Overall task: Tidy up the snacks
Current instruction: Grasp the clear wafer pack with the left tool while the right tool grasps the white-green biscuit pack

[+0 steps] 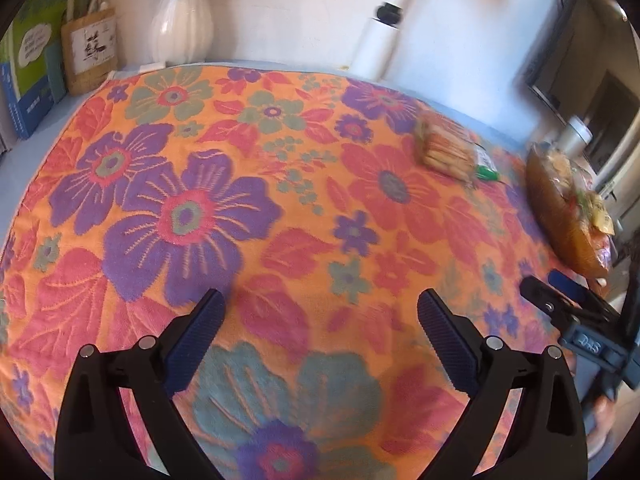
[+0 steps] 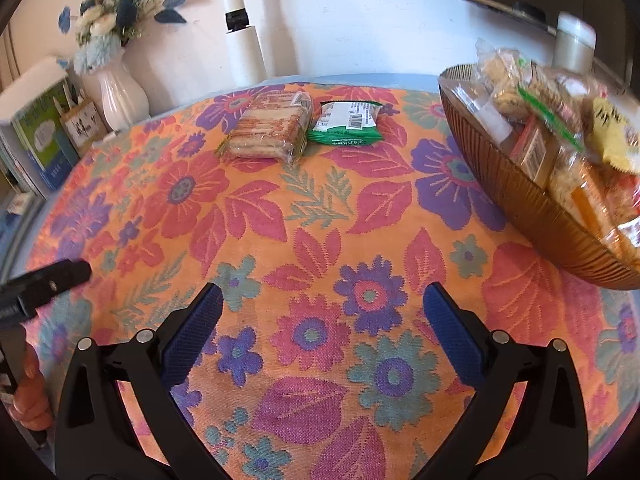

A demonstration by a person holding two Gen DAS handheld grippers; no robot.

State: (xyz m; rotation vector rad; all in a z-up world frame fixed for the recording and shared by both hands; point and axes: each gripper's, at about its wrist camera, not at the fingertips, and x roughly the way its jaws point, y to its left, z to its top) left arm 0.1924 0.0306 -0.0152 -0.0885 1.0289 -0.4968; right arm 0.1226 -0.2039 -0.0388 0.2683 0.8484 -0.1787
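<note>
Snacks [image 2: 266,126] untouched, both claws [image 2: 322,334] gaping, hovering

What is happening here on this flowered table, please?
A person holds two grippers over the floral tablecloth, sorting snacks. Both the left gripper and the right gripper are open and hold nothing. A brown bowl at the right is already full of snack packets. A clear cracker pack and a green packet lie side by side on the cloth, not yet picked up.
</note>
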